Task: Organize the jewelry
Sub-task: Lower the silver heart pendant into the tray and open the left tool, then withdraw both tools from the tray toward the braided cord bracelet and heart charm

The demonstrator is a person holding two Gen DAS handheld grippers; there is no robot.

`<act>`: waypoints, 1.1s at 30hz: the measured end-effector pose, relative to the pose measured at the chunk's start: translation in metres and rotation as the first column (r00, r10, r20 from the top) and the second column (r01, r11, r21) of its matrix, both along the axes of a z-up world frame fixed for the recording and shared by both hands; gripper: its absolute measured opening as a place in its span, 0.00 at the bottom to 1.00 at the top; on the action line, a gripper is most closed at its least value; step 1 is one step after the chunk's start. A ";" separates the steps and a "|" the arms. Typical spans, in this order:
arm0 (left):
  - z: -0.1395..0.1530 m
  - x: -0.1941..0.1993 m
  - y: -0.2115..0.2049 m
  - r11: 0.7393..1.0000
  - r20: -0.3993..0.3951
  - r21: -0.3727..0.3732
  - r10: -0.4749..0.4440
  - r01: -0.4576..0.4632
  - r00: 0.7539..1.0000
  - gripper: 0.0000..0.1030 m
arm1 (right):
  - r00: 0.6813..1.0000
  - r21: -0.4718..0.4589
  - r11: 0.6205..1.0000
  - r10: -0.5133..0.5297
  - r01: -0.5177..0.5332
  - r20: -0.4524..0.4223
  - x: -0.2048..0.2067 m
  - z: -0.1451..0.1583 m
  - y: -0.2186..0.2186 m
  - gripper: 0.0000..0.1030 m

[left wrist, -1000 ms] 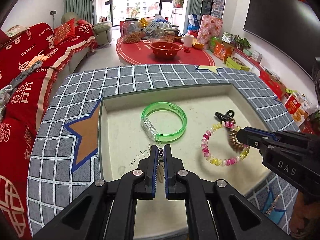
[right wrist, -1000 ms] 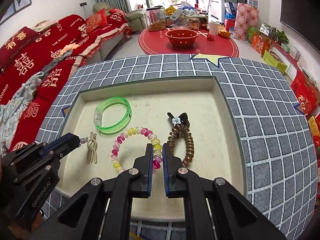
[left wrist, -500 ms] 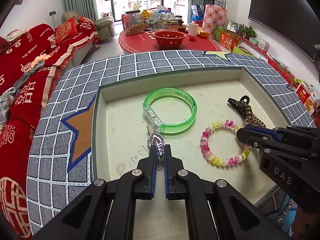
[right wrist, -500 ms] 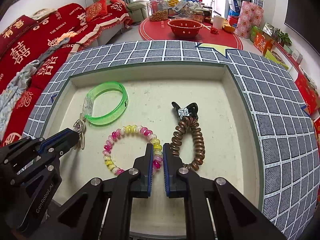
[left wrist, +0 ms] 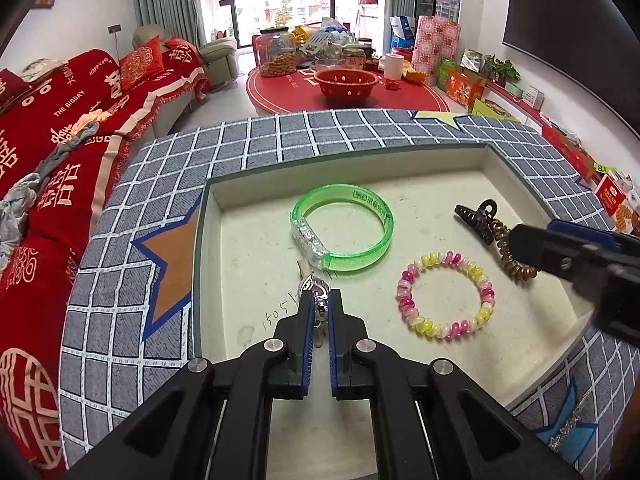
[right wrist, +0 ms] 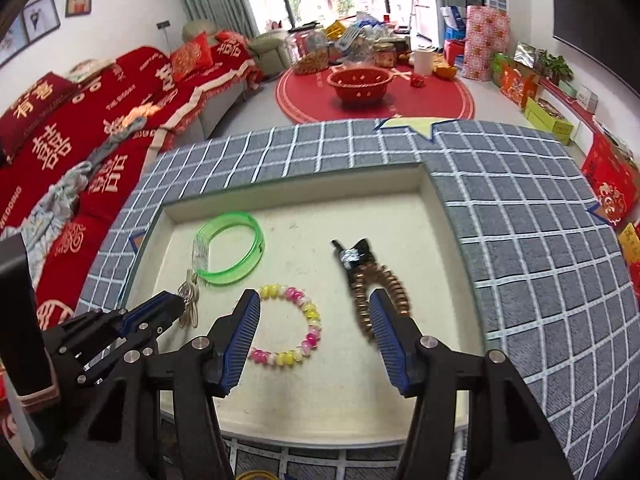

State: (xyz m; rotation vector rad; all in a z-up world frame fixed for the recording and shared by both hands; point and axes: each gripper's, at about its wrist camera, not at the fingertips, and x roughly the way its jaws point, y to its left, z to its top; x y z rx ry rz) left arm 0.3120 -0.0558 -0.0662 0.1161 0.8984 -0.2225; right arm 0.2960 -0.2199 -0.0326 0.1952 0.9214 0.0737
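Note:
A cream tray (left wrist: 340,172) (right wrist: 296,184) holds a green bangle (left wrist: 384,220) (right wrist: 256,248), a pink-and-yellow bead bracelet (left wrist: 404,292) (right wrist: 310,312) and a brown coil hair tie with a black clip (left wrist: 476,218) (right wrist: 396,284). My left gripper (left wrist: 320,300) (right wrist: 176,306) is shut on a silver keychain with a cord (left wrist: 316,286) (right wrist: 190,292), just in front of the bangle. My right gripper (right wrist: 315,300) (left wrist: 536,236) has its jaws opening. They straddle the bracelet's right side and the coil's left edge, and the pads press on nothing.
The tray sits in a grey checked cloth with star patches (left wrist: 280,136). A thin glittery chain (left wrist: 568,428) lies on the cloth at the near right corner. A red-covered sofa (left wrist: 60,128) is on the left, and a red round table with a bowl (left wrist: 346,84) stands behind.
My right gripper's jaws have parted and let go of the bead bracelet, which now lies flat on the tray. The left gripper carried the keychain a little nearer the bangle.

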 end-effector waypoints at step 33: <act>0.031 -0.020 0.026 0.996 0.124 -0.014 0.093 -0.093 0.988 1.00 | 0.997 0.053 0.997 -0.062 0.060 0.047 -0.062 0.020 -0.045 0.85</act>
